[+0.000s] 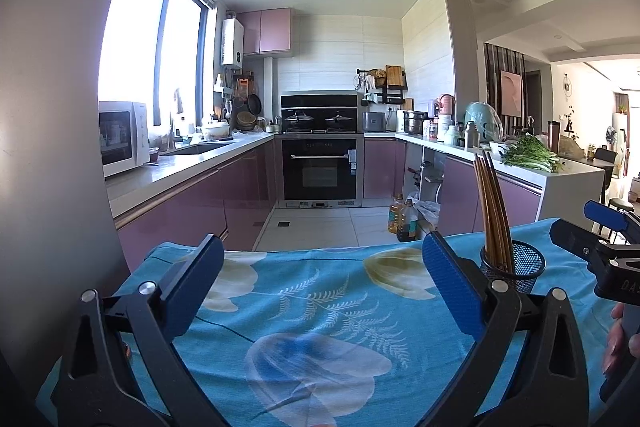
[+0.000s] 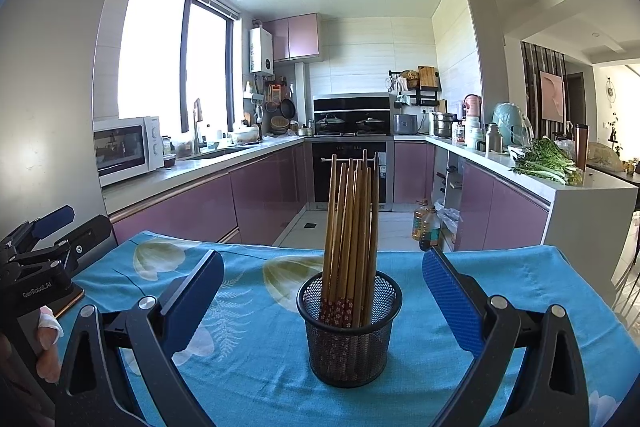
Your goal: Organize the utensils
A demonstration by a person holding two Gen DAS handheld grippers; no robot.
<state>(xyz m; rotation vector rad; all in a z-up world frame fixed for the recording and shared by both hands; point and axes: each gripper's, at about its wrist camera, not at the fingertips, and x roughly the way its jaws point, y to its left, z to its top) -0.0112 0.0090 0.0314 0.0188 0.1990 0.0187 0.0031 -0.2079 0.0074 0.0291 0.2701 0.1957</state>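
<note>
We see a black mesh cup [image 2: 349, 327] standing upright on the counter [image 2: 500, 279], which is draped in a blue floral cloth [image 2: 248, 359]. A bundle of wooden chopsticks [image 2: 352, 227] stands in the cup, leaning slightly, the patterned red ends down inside the mesh. Our right hand-held gripper [image 2: 322, 291] has its blue pads spread wide, the cup sitting between them at 12 o'clock, touching neither pad. Our left hand-held gripper [image 1: 320, 279] is also spread wide and holds nothing, over bare cloth; from its camera the cup [image 1: 514, 267] sits at 2 o'clock, just outside its right pad. Beyond the counter lies a kitchen with purple cabinets [image 2: 264, 195].
</note>
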